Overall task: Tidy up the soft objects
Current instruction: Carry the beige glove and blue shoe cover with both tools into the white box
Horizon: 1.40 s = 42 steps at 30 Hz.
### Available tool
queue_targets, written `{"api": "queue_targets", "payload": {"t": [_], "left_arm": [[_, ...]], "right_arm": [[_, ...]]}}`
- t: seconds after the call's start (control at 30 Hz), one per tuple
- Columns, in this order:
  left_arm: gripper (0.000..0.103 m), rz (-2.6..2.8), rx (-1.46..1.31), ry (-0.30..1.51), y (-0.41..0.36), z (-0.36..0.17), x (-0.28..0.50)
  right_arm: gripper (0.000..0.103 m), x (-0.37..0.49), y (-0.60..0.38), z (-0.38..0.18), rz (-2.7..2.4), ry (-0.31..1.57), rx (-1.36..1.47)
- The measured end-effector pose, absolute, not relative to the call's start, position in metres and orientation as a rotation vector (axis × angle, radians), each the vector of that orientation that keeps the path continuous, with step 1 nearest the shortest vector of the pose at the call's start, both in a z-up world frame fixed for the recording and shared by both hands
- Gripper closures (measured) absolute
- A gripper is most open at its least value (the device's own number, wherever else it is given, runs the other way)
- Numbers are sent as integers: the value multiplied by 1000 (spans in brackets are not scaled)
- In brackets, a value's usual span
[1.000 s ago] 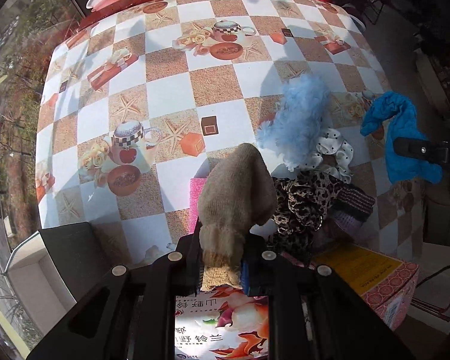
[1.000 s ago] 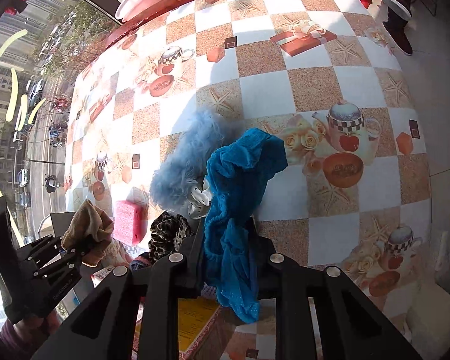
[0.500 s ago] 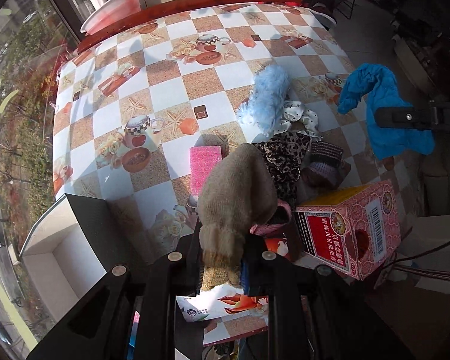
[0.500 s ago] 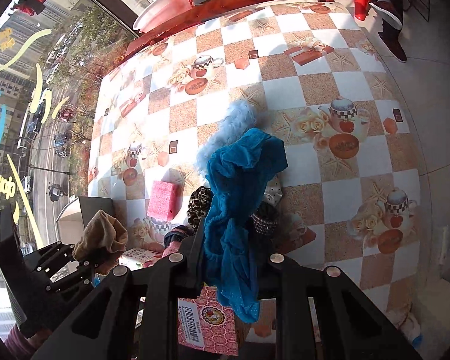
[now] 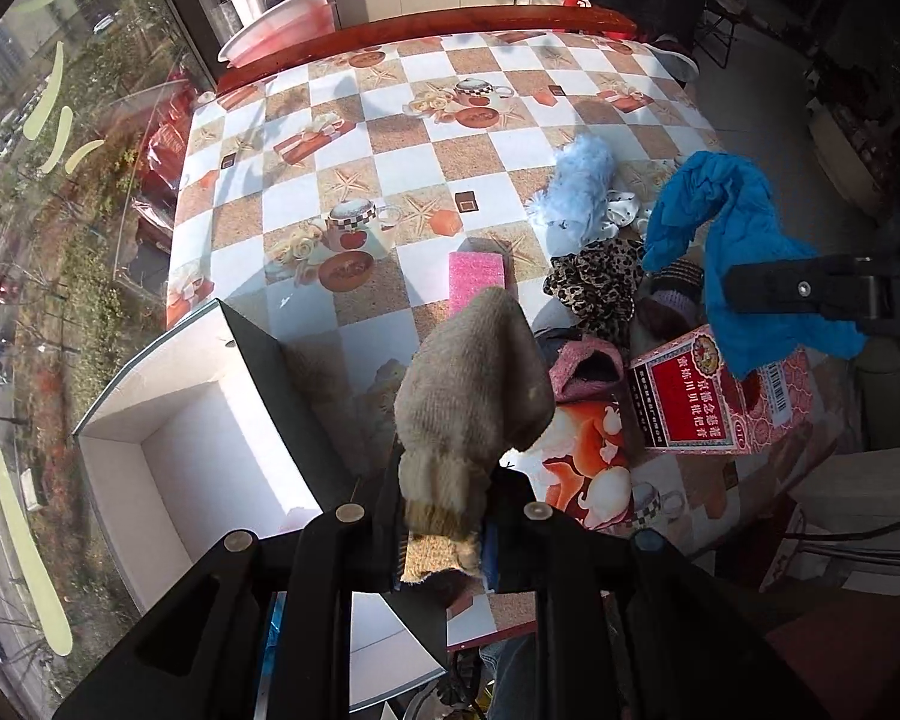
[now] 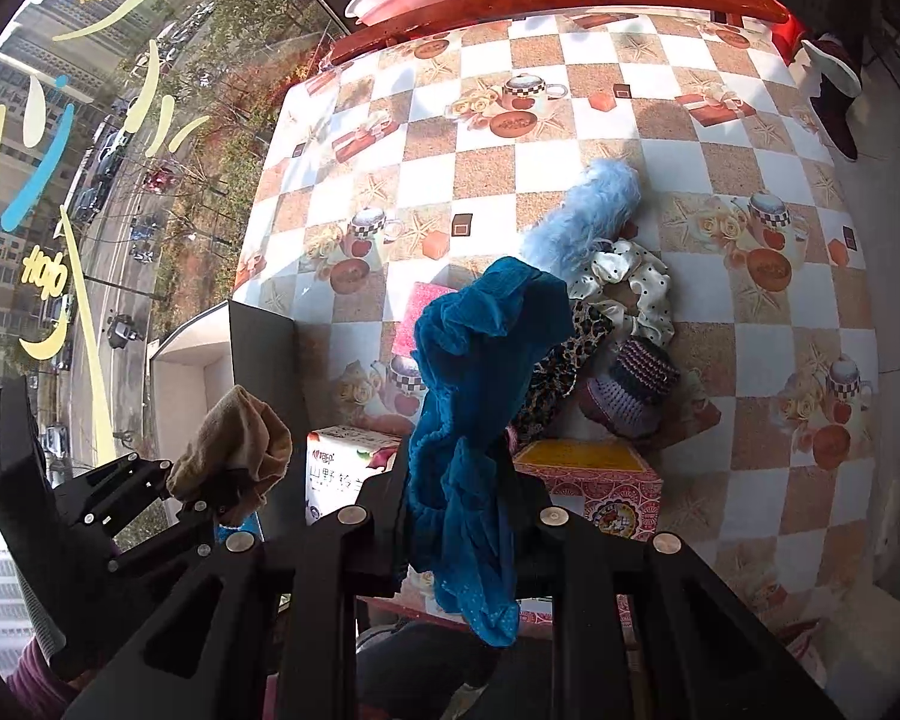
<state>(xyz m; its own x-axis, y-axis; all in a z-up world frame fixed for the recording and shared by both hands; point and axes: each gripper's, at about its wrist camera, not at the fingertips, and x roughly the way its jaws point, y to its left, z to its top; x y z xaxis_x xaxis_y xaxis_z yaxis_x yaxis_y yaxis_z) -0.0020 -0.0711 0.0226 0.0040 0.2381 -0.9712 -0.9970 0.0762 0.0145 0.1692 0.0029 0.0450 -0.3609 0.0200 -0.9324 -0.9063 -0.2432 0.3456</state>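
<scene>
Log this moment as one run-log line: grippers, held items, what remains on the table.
left gripper: shut on tan sock | right gripper: shut on blue cloth | open box: nothing visible inside | pile: on table

Sunlight falls across a table (image 5: 354, 252) in a checkered cloth beside a tall window (image 6: 90, 138) overlooking a street.

Both grippers matte black plastic w/ angular, cut-out frames. Left gripper (image 5: 444, 534): round silver screws along the finger bases, blue pad edge at 3 o'clock. Right gripper (image 6: 456, 516): same silver screws. Left handle at 9 o'clock in right view; purple sleeve (image 6: 30, 669) below it.
</scene>
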Motion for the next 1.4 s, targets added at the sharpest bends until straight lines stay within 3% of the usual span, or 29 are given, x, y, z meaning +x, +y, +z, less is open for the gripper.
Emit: {"api": "queue_targets", "payload": {"t": [0.6, 1.4], "left_arm": [[83, 1376, -1074, 1033, -122, 12, -59], [83, 1551, -1221, 913, -168, 10, -130]], "right_arm": [[80, 85, -60, 19, 1791, 1238, -1454], [80, 3, -86, 25, 1943, 1067, -1640]]}}
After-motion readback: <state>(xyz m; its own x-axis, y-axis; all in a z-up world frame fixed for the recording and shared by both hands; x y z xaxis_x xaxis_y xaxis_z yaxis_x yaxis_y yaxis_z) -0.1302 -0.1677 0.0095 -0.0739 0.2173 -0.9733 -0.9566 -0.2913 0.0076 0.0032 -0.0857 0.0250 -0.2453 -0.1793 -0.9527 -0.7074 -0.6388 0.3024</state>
